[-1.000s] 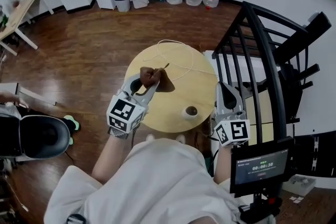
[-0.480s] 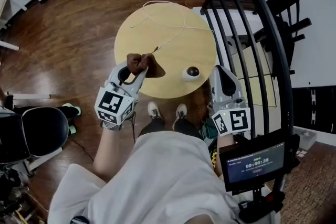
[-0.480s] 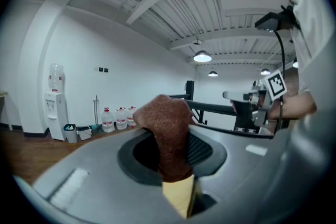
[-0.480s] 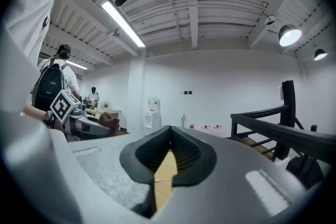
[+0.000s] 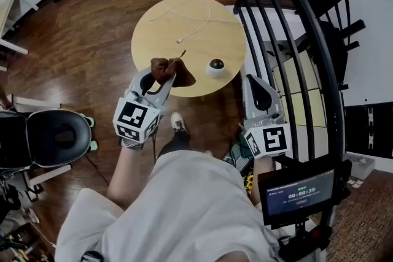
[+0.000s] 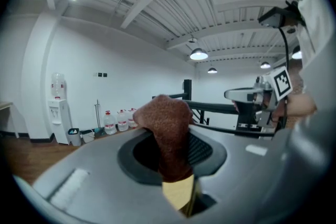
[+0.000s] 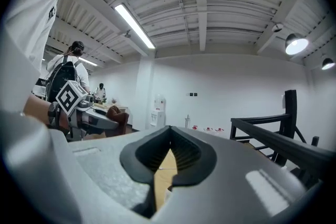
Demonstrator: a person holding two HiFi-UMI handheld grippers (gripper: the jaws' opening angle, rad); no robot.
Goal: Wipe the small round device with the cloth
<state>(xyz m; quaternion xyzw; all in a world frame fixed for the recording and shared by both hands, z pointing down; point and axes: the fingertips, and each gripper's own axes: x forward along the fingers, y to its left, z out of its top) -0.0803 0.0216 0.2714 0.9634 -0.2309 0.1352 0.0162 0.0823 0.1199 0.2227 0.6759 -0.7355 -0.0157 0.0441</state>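
While the left gripper (image 5: 159, 83) clamps crumpled brown cloth (image 5: 171, 70), the right gripper (image 5: 253, 81) is closed.

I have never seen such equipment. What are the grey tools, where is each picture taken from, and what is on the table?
A person holds a two-jaw tool, a gripper, in each hand. One picture comes from a camera on the person's head, looking down; the other two from cameras on the grippers. The left gripper is shut on a brown cloth. The right gripper is shut and empty. On the round table lie a small round device and a white cable.
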